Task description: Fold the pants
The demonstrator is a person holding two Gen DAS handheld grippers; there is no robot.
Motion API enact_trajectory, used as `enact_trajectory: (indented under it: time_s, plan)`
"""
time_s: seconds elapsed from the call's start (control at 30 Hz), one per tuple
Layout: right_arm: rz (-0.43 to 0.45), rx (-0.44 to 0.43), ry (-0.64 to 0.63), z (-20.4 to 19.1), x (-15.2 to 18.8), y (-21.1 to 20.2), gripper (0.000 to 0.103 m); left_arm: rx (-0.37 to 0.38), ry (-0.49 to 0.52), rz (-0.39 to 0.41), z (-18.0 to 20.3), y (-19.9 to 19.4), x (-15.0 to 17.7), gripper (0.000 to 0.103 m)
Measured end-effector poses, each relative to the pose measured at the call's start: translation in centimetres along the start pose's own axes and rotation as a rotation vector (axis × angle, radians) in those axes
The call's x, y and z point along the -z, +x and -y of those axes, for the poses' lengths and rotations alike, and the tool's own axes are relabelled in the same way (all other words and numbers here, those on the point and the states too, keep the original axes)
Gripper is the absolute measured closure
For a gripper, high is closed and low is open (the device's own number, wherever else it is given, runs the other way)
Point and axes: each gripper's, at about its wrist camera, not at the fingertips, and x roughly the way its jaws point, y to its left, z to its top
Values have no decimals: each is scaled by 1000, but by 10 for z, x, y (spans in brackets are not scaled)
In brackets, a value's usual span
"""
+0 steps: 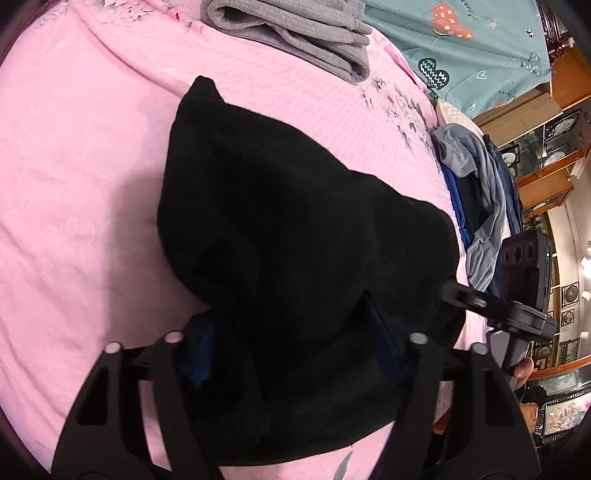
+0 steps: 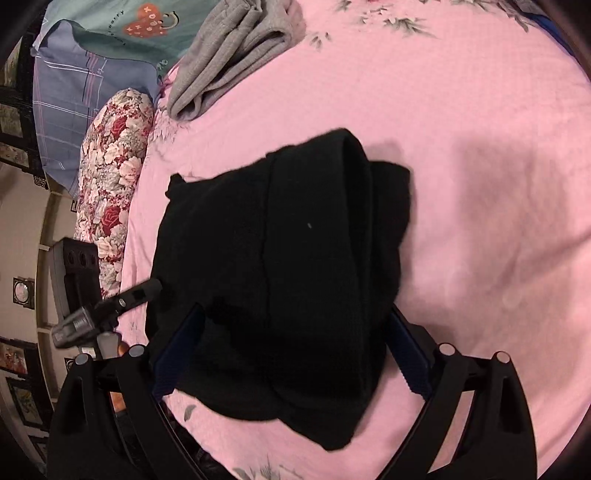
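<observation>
The black pants [image 1: 288,229] lie folded into a thick bundle on the pink bedspread [image 1: 81,177]. In the left wrist view my left gripper [image 1: 291,332] has its jaws wide apart, with the near end of the bundle draped between the blue-padded fingers [image 1: 201,354]. In the right wrist view the pants [image 2: 280,258] also fill the gap of my right gripper [image 2: 295,332], whose jaws stand wide apart on either side of the bundle. The right gripper shows at the bundle's right edge in the left wrist view [image 1: 465,299], and the left gripper at its left edge in the right wrist view [image 2: 144,291].
Folded grey pants [image 1: 295,29] lie at the far side of the bed. A pile of blue and grey clothes [image 1: 476,192] sits at the bed's right edge. A floral pillow [image 2: 110,177] and a blue checked pillow [image 2: 74,96] lie along the other edge. Wooden cabinets [image 1: 546,147] stand beyond.
</observation>
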Motion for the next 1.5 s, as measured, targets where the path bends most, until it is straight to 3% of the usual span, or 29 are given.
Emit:
enact_trajectory:
  time_s: [0.07,0.13,0.2,0.37,0.47,0.63,0.83,0.97,1.03,1.1,1.13,1.17,1.2,1.27,1.4,1.5]
  plan:
    - [21,80,-43,-8,1,4,43,26,-2,5,-1,-1,2,52]
    - [43,140,-81,-16,5,5,52,35,8,23,3,-6,4,66]
    - [100,210,-138,-32,14,-5,61,41,29,54,10,-16,6,70]
    - [219,250,-278,-74,32,-32,64,58,86,145,29,-49,5,71]
    - [242,234,-330,-93,24,-40,65,66,107,177,40,-69,-13,71]
    - [279,216,-404,-125,-48,-50,65,-13,156,285,65,-106,-96,71]
    - [431,180,-447,-168,-188,-59,65,-106,157,417,76,-127,-236,71]
    - [437,170,-441,-166,-269,-34,65,-145,94,407,43,-101,-303,69]
    - [417,183,-435,-150,-302,-6,64,-190,46,349,15,-66,-329,61]
    - [370,224,-407,-126,-321,27,62,-243,-19,263,-20,-25,-341,56]
    - [344,247,-386,-114,-327,42,59,-253,-35,234,-32,-11,-341,43]
    - [314,270,-350,-95,-332,59,48,-237,-49,226,-43,-3,-338,35]
    - [315,261,-312,-78,-333,67,28,-222,-63,239,-52,-1,-336,23]
    - [341,204,-257,-58,-332,65,10,-191,-84,261,-62,-8,-334,21]
    - [322,175,-214,-61,-337,46,11,-196,-112,329,-54,-50,-326,24]
    - [436,197,-260,-89,-324,-3,11,-227,-72,436,-23,-102,-303,20]
